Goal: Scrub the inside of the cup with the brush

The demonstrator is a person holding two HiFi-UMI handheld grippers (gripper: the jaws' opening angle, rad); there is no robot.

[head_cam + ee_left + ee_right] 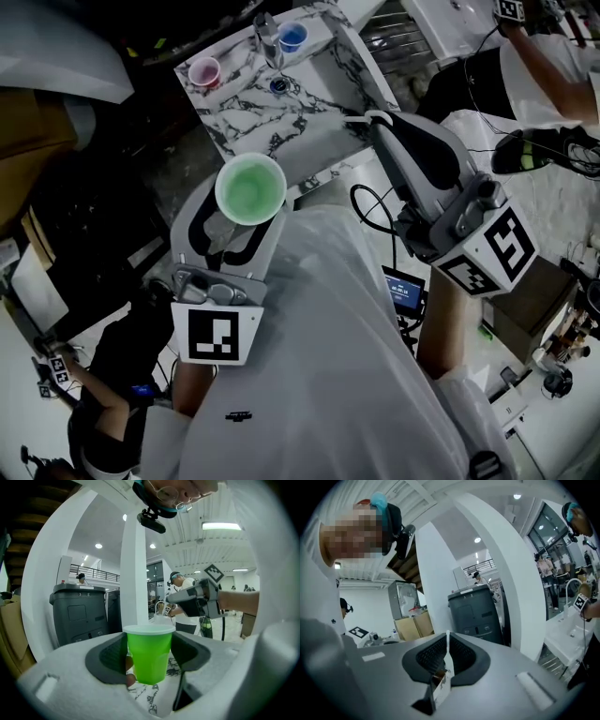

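Right gripper on white handle, unclear overhead; left gripper round green cup.

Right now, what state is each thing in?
green cup: upright, mouth up, empty.
brush: thin white handle pinched, outside green cup.
left gripper: fingers shut on green cup.
right gripper: fingers shut on brush.
pink cup: upright on counter.
blue cup: upright on counter.

The cup at centre is bright green, white rim. The counter up top is white marble with dark veins, brush looks white
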